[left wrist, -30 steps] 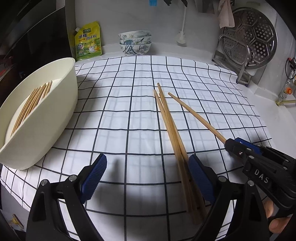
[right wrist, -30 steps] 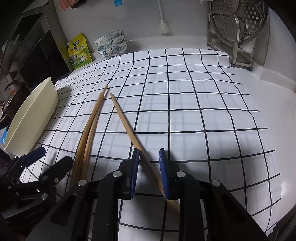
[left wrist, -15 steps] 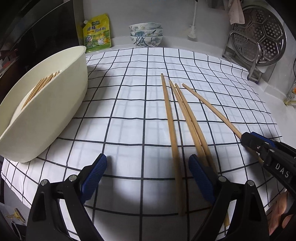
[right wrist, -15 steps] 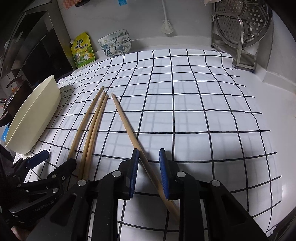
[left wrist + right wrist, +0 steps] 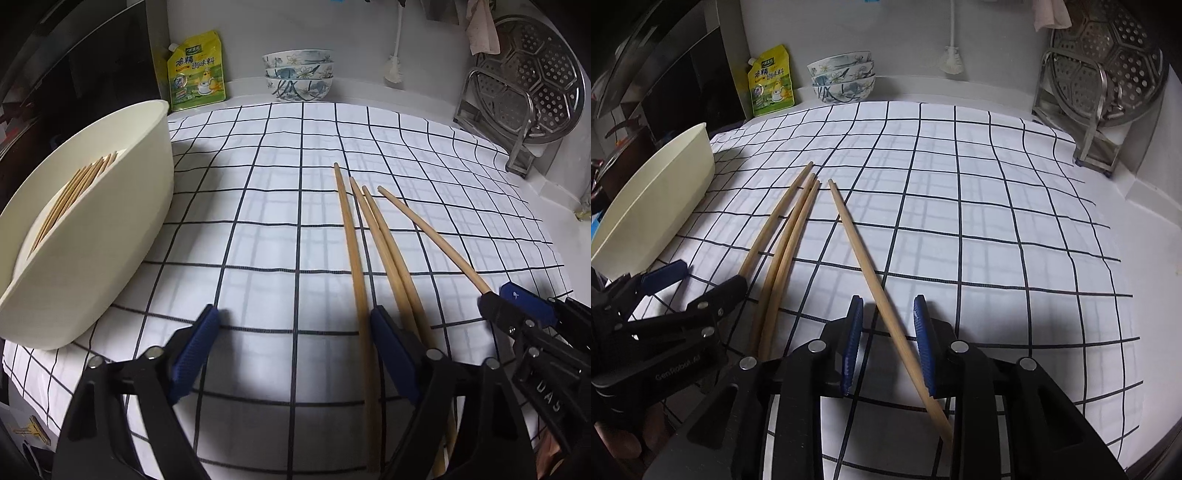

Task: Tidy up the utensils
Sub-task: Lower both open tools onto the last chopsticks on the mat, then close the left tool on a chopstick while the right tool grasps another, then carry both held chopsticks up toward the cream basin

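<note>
Three bamboo chopsticks point(image 5: 369, 251) lie side by side on the checked cloth point(image 5: 258, 184), with a single chopstick point(image 5: 864, 258) a little to their right. My left gripper point(image 5: 293, 325) hovers low over their near ends, its jaws closing. The leftmost chopstick lies just inside its right finger, untouched on the other side. My right gripper point(image 5: 888, 306) straddles the single chopstick, jaws opening, with a gap at each pad. A cream basin point(image 5: 110, 221) at the left holds several chopsticks point(image 5: 74, 192).
Along the back wall stand a yellow pouch point(image 5: 195, 70), stacked patterned bowls point(image 5: 299, 74) and a steel steamer rack point(image 5: 528, 81). A dark stove area lies left of the basin point(image 5: 657, 206). The cloth's near edge runs just below both grippers.
One chopstick has slid apart from the bundle, so three now lie fanned out. My left gripper's jaws have narrowed and it shifted slightly; my right gripper's jaws have widened a little.
</note>
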Motion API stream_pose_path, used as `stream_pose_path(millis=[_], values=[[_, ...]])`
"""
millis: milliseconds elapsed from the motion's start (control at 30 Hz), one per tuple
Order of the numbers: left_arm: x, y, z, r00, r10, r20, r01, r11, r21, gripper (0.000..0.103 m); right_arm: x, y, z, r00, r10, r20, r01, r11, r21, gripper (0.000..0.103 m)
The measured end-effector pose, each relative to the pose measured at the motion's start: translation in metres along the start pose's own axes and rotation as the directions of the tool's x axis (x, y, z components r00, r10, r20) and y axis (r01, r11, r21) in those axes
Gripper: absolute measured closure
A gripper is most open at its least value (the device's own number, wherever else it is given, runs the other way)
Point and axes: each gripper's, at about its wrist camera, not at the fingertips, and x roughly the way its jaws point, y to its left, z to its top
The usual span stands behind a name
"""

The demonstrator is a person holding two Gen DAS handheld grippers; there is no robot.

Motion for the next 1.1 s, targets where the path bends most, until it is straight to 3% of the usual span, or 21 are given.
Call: stream_pose_path(millis=[133, 167, 233, 267, 300, 600, 1100], values=[[-0.002, -0.008, 0.002, 1.0, -0.017, 0.012, 0.016, 1.0, 0.022, 0.051, 0.001, 0.008, -0.001, 1.0, -0.028, 0.009, 0.028, 0.998, -0.052, 0.082], [-0.003, -0.01, 0.002, 1.0, -0.023, 0.014, 0.023, 0.999, 0.032, 0.06, 0.001, 0.008, -0.001, 1.0, -0.023, 0.008, 0.023, 0.998, -0.053, 0.091], [-0.005, -0.014, 0.001, 0.999, -0.048, 0.011, 0.047, 0.998, 0.05, 0.078, 0.0, 0.008, -0.002, 1.0, -0.021, 0.008, 0.021, 0.998, -0.053, 0.095], [-0.006, -0.017, 0.001, 0.998, -0.055, 0.007, 0.054, 0.997, 0.058, 0.091, -0.001, 0.007, -0.002, 1.0, -0.017, 0.009, 0.017, 0.999, -0.046, 0.097], [-0.007, -0.018, 0.0, 0.998, -0.058, 0.003, 0.058, 0.996, 0.068, 0.096, -0.001, 0.005, -0.002, 1.0, -0.003, 0.009, 0.004, 0.999, -0.034, 0.097], [-0.024, -0.007, -0.001, 0.993, -0.12, -0.008, 0.12, 0.992, 0.042, 0.096, -0.02, -0.009, -0.002, 0.994, 0.094, 0.061, -0.099, 0.992, 0.084, 0.097], [-0.085, 0.045, 0.036, 0.967, -0.206, 0.15, 0.205, 0.979, 0.024, 0.096, -0.052, 0.035, 0.03, 0.978, 0.137, 0.156, -0.155, 0.981, 0.113, 0.097]])
